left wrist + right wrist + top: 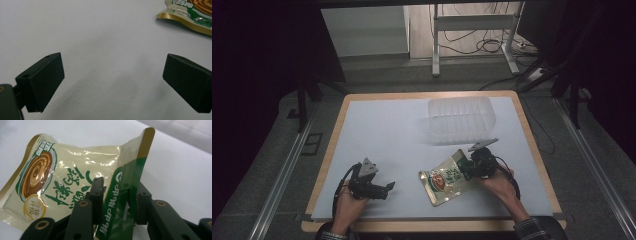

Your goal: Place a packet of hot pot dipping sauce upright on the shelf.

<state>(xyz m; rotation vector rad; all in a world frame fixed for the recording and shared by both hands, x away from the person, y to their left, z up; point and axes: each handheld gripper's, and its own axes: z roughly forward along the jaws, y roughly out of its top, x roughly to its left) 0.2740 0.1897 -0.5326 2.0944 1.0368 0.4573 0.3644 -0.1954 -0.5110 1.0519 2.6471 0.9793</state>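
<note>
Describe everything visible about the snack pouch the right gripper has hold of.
The pouch is a flat, glossy foil-plastic packet, pale cream with gold edges, a green band along one end, green characters and a brown swirl picture in a round frame. It lies on the white table cover, near the front right, in front of the clear plastic container and apart from it. The right gripper is shut on its green end, buckling and lifting that end while the far end rests on the cover. The surface is creased and shiny.
</note>
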